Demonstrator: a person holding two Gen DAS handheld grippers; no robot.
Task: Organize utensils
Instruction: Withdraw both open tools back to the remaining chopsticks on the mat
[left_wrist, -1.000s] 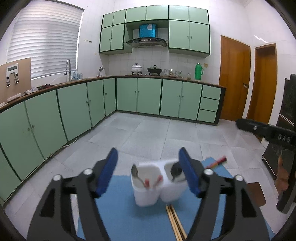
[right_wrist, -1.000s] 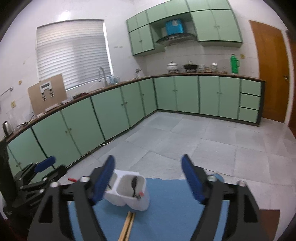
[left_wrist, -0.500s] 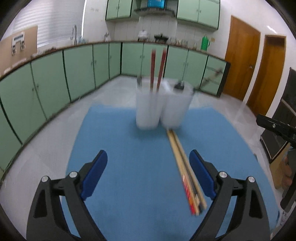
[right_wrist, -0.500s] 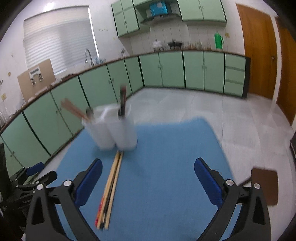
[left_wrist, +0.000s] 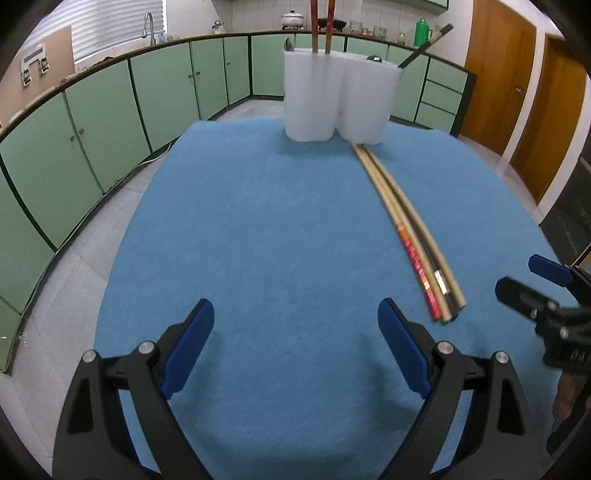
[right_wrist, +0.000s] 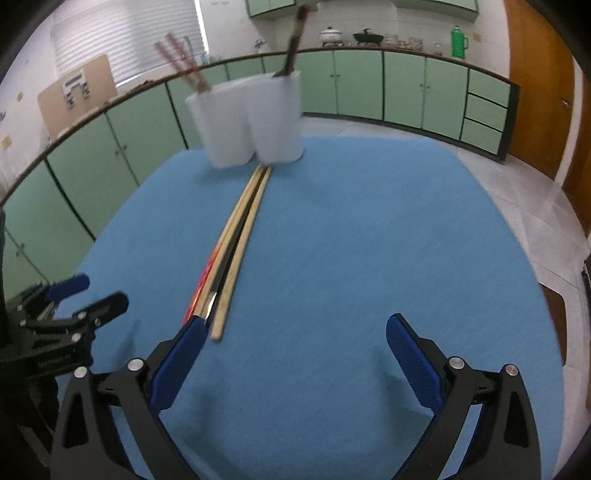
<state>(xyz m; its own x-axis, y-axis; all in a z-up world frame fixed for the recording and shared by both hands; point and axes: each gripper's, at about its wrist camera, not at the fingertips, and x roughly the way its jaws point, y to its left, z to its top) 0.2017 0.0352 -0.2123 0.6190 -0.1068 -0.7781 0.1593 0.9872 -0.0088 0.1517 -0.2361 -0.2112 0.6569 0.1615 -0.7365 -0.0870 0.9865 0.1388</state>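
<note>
A white two-compartment utensil holder (left_wrist: 338, 99) stands at the far side of a blue mat (left_wrist: 280, 236). Red chopsticks (left_wrist: 320, 22) and a spoon stand in its left cup, a dark utensil (left_wrist: 424, 46) in its right. Several chopsticks (left_wrist: 410, 230) lie in a bundle on the mat in front of it. My left gripper (left_wrist: 295, 328) is open and empty low over the mat's near side. My right gripper (right_wrist: 295, 345) is open and empty, its left finger (right_wrist: 177, 363) right at the near ends of the chopsticks (right_wrist: 231, 251). The holder (right_wrist: 247, 118) shows there too.
The mat covers a table whose edges drop to a tiled floor. Green kitchen cabinets (left_wrist: 110, 122) run behind. Wooden doors (left_wrist: 517, 96) stand at the right. The right gripper shows in the left wrist view (left_wrist: 546, 306), the left gripper in the right wrist view (right_wrist: 62, 314).
Both grippers have dropped from high above the table to just over the mat and opened wider. The holder and chopsticks have not moved.
</note>
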